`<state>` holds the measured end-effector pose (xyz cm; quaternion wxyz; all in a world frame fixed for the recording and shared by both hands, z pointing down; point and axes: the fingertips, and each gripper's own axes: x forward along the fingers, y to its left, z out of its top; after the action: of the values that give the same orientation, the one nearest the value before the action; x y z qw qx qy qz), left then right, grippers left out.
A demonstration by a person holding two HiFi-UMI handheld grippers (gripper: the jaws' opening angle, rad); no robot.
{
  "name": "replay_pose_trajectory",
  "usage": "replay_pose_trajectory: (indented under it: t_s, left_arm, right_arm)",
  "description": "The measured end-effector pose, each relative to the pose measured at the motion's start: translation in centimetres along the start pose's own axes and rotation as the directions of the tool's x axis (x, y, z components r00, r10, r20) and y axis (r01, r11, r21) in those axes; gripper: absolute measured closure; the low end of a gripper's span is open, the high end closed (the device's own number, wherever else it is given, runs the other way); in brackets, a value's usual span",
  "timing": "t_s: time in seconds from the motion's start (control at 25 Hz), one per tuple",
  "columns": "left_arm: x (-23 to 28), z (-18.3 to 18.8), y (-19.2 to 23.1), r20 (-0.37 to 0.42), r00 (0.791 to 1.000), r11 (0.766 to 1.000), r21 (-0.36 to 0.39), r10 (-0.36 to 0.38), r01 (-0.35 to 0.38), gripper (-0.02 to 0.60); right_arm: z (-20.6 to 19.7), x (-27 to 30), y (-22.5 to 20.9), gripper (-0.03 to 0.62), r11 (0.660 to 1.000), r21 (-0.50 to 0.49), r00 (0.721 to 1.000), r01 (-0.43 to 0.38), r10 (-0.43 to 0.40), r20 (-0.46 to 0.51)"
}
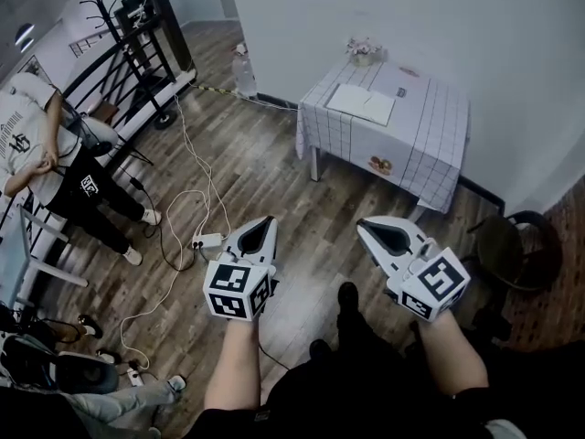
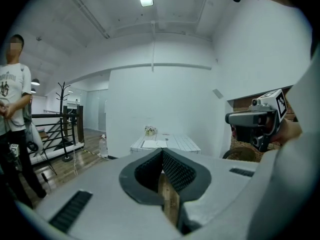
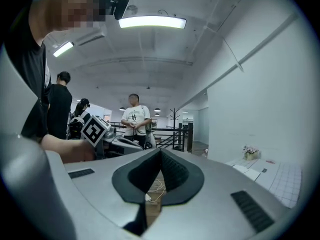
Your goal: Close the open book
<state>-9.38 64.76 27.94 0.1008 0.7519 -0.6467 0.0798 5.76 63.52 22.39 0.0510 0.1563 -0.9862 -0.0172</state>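
1. Head view: the open book [image 1: 362,103] lies flat on the tabletop [image 1: 430,126], which is draped in a checked cloth [image 1: 402,167] and stands against the white wall [image 1: 411,16]. It is well apart from both grippers, across the wooden floor [image 1: 274,163].
2. The left hand-held gripper [image 1: 266,221] is clenched. In the left gripper view its jaws meet at the tips with nothing between them, and it points roughly toward the book.
3. The right hand-held gripper [image 1: 363,224] is clenched and empty too. Its own view is aimed more toward the railing [image 3: 167,134], with the tabletop off at the right edge.
4. To my eye the task has not really started: the book is untouched and this looks like the walk-up.
5. What could go wrong from here:
   - White cables [image 1: 187,204] trail over the floor beside the path. They could catch a foot if the approach drifts that way.
   - If the jaws arrive clenched, they cannot pinch a cover. They could only push, and the book may then slide on the cloth instead of folding shut.
   - A jaw dragged across the cloth could bunch it and pull the book along with it.
   - A flower pot [image 1: 363,53] stands near the book's far side. A wide sweep while swinging the cover over could knock it.
   - Lifting only a few loose pages rather than the whole half could crease them or leave the book partly open.
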Motion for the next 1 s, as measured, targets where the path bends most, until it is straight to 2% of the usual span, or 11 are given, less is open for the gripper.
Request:
replay_pose_trajectory:
  t_s: [0.16,0.32,0.72,1.0]
  left_arm:
    - [3.5,-1.2,0.0,-0.041,0.999,0.999,0.006,-0.032,0.032,0.572]
    - [7.9,-1.5,0.9,-0.084,0.994,0.998,0.008,-0.065,0.066,0.572]
    - [23.0,2.6,4.0,-0.109,0.989,0.994,0.022,-0.102,0.105,0.572]
    - [31.0,4.8,5.1,-0.089,0.990,0.994,0.006,-0.112,0.113,0.572]
  right_arm:
    - [-1.5,2.6,-1.9,0.589,0.999,0.026,0.999,-0.046,0.046,0.006]
    - [-2.5,5.0,-5.8,0.588,0.997,0.055,0.999,-0.046,0.045,0.007]
    - [-4.8,11.1,-21.5,0.588,0.993,0.120,1.000,-0.006,0.007,-0.003]
    - [-5.6,14.4,-28.4,0.588,0.993,0.115,0.999,-0.031,0.035,-0.030]
